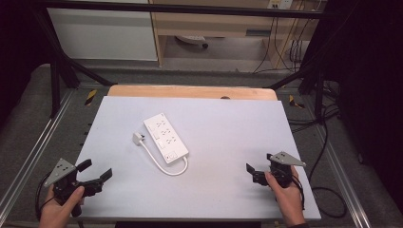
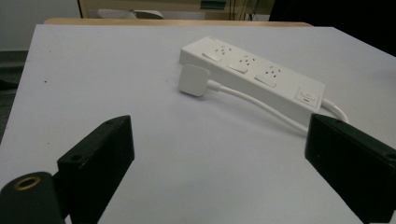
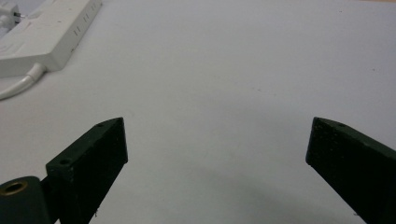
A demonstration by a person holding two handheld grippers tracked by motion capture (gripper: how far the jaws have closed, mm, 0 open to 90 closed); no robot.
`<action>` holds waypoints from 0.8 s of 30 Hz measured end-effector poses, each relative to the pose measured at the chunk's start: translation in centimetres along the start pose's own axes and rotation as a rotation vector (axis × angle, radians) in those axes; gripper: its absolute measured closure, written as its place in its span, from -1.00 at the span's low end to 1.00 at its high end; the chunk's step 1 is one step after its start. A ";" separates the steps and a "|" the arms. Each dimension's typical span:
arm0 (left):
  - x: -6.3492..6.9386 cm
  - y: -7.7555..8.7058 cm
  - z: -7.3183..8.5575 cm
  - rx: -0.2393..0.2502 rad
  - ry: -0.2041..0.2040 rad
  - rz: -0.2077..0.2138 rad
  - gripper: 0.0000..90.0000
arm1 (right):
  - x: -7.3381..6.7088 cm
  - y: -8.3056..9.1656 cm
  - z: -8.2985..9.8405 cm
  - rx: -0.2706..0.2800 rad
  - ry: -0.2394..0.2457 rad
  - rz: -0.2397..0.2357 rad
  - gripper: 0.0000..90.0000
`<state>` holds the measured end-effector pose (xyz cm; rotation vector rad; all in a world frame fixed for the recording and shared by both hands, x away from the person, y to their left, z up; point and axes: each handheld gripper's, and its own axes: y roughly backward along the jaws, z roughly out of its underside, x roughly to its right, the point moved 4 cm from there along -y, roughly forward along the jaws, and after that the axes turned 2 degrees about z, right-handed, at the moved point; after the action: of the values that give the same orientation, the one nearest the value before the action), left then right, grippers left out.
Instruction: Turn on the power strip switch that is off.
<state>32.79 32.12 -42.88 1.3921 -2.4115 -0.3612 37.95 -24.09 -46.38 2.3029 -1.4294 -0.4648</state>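
The left gripper (image 1: 97, 171), in a hand (image 1: 59, 209) at the table's (image 1: 228, 199) near left corner, points inward with jaws wide apart, holding nothing. The right gripper (image 1: 254, 170), held at the near right, is likewise spread and bare. Between them, farther back, lies the power strip (image 1: 166, 137), its plug (image 1: 138, 138) just beside it.

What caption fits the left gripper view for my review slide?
Open left gripper facing a white power strip, its plug lying beside it on the white table.
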 end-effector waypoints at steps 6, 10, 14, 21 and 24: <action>0.3 -0.1 -0.2 0.000 -0.015 0.008 -0.83 | -0.2 0.2 0.0 0.004 -0.008 -0.007 -0.87; 0.5 0.0 -0.4 0.010 -0.027 0.017 -0.84 | -0.2 0.0 0.1 -0.015 -0.005 0.003 -0.87; 0.9 -0.1 -0.5 0.004 -0.050 0.031 -0.84 | -0.3 -0.1 -0.1 -0.008 -0.008 0.005 -0.88; 2.1 -0.2 -1.3 0.013 -0.064 0.080 -0.84 | -0.7 -0.1 -0.2 -0.009 0.013 0.000 -0.90; 2.5 -0.4 -1.8 0.015 -0.072 0.088 -0.83 | -0.6 -0.2 -0.1 -0.015 0.016 0.003 -0.92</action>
<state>32.66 29.60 -40.99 1.2951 -2.5283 -0.3780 37.95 -23.43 -46.34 2.2879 -1.4169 -0.4536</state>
